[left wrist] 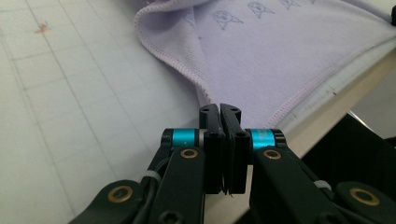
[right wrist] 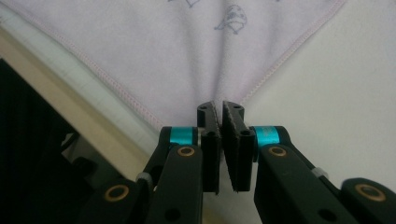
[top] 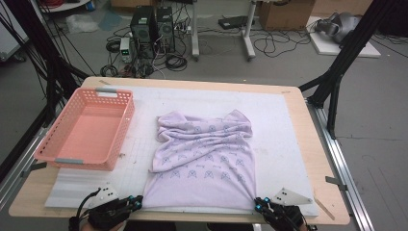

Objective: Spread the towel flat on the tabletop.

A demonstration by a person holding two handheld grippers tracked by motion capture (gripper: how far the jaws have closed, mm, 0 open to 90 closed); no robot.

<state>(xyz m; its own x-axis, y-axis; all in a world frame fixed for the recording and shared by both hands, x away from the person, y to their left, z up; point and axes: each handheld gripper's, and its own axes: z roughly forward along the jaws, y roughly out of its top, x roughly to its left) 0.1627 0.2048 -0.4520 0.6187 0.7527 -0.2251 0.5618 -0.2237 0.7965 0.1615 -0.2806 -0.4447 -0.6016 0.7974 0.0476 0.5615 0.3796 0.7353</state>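
Both near corners of the shirt (top: 202, 163) are pinched, left gripper (top: 136, 202) and right gripper (top: 260, 204) clamped shut on cloth at the frame's bottom; folding and the basket (top: 91, 126) at upper left likely remain.

Pink basket (top: 86, 130) far left, mat (top: 284, 125) rightward bare
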